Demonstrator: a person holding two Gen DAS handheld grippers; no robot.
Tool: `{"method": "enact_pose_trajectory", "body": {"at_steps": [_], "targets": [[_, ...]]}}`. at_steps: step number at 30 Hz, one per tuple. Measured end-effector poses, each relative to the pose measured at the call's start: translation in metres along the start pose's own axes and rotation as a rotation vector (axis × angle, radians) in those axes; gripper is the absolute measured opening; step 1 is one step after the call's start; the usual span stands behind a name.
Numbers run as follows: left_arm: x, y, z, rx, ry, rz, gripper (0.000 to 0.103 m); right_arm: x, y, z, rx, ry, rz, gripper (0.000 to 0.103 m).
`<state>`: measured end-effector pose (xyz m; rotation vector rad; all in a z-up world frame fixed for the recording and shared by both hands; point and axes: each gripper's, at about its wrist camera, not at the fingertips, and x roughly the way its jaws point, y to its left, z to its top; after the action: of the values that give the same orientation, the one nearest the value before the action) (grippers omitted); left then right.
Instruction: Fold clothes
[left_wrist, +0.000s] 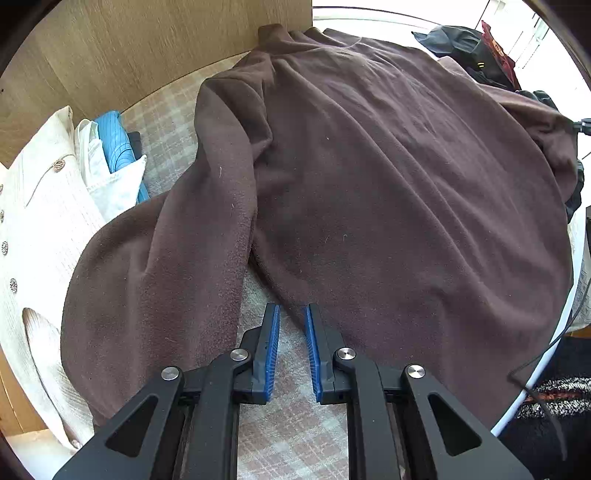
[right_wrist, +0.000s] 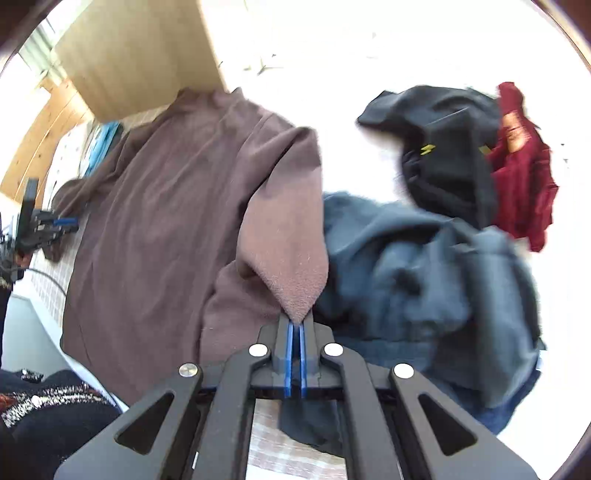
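A brown fleece top (left_wrist: 388, 158) lies spread flat over the checked table cover (left_wrist: 295, 443), its left sleeve (left_wrist: 155, 280) running down toward me. My left gripper (left_wrist: 291, 314) hovers open just above the gap between that sleeve and the body, with nothing between its blue pads. In the right wrist view the same brown fleece top (right_wrist: 159, 221) stretches away to the left. My right gripper (right_wrist: 295, 325) is shut on the cuff of its right sleeve (right_wrist: 288, 229), which is lifted off the table. The left gripper (right_wrist: 64, 223) shows small at the far left.
Folded white and blue garments (left_wrist: 48, 221) are stacked at the left beside a wooden panel (left_wrist: 129, 51). A grey-blue garment (right_wrist: 424, 280), a black garment (right_wrist: 447, 147) and a red one (right_wrist: 524, 173) lie heaped to the right. A cable (left_wrist: 546, 354) hangs off the table's right edge.
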<state>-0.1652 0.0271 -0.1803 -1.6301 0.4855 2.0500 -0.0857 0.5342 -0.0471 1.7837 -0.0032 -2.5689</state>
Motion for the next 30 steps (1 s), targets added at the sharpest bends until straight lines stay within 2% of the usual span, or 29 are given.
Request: {"method": "enact_pose_trajectory", "body": {"at_steps": [3,4,5,7,12,13,14,16,18,20,22,24,25,27,28,30], "targets": [[-0.005,0.001,-0.002,-0.004,-0.011,0.002,0.015,-0.047,-0.044,0.015,0.027,-0.099,-0.354,0.003],[-0.007,0.003,-0.002,-0.006,-0.017,0.002,0.015,-0.054,-0.056,0.018,0.051,-0.136,-0.428,0.005],[-0.011,0.005,-0.002,-0.011,-0.023,0.005,0.015,-0.053,-0.063,0.02,0.065,-0.138,-0.459,0.015],[-0.018,0.009,-0.002,-0.02,-0.037,0.011,0.015,-0.039,-0.067,0.023,0.061,-0.05,-0.44,0.026],[-0.048,0.026,-0.013,-0.056,-0.081,0.041,0.016,-0.033,-0.046,0.027,0.026,-0.072,-0.42,0.028],[-0.054,0.031,-0.015,-0.069,-0.087,0.046,0.02,-0.033,-0.039,0.032,0.025,-0.089,-0.392,0.033],[-0.057,0.036,-0.016,-0.08,-0.092,0.05,0.025,-0.03,-0.031,0.038,0.02,-0.108,-0.339,0.043],[-0.059,0.045,-0.008,-0.088,-0.093,0.056,0.026,-0.014,-0.011,0.057,-0.012,-0.122,-0.238,0.053],[-0.053,0.049,0.001,-0.056,-0.081,0.079,0.027,0.015,0.013,0.078,-0.065,-0.098,-0.18,0.053],[-0.039,0.043,0.01,-0.016,-0.046,0.088,0.034,0.051,0.037,0.094,-0.114,-0.053,-0.133,0.053],[-0.028,0.033,0.014,0.038,-0.005,0.114,0.037,0.085,0.057,0.105,-0.152,-0.005,-0.088,0.053],[-0.02,0.018,0.012,0.109,0.013,0.144,0.04,0.113,0.069,0.109,-0.173,0.038,-0.067,0.053],[-0.016,0.012,0.011,0.143,0.015,0.162,0.047,0.123,0.073,0.109,-0.179,0.055,-0.061,0.053],[-0.003,0.009,0.013,0.181,0.039,0.209,0.048,0.143,0.078,0.108,-0.189,0.086,-0.05,0.053],[0.003,0.008,0.014,0.194,0.056,0.232,0.044,0.149,0.078,0.109,-0.189,0.097,-0.047,0.053],[0.011,0.015,0.017,0.198,0.076,0.273,0.009,0.156,0.075,0.109,-0.185,0.11,-0.05,0.053]]}}
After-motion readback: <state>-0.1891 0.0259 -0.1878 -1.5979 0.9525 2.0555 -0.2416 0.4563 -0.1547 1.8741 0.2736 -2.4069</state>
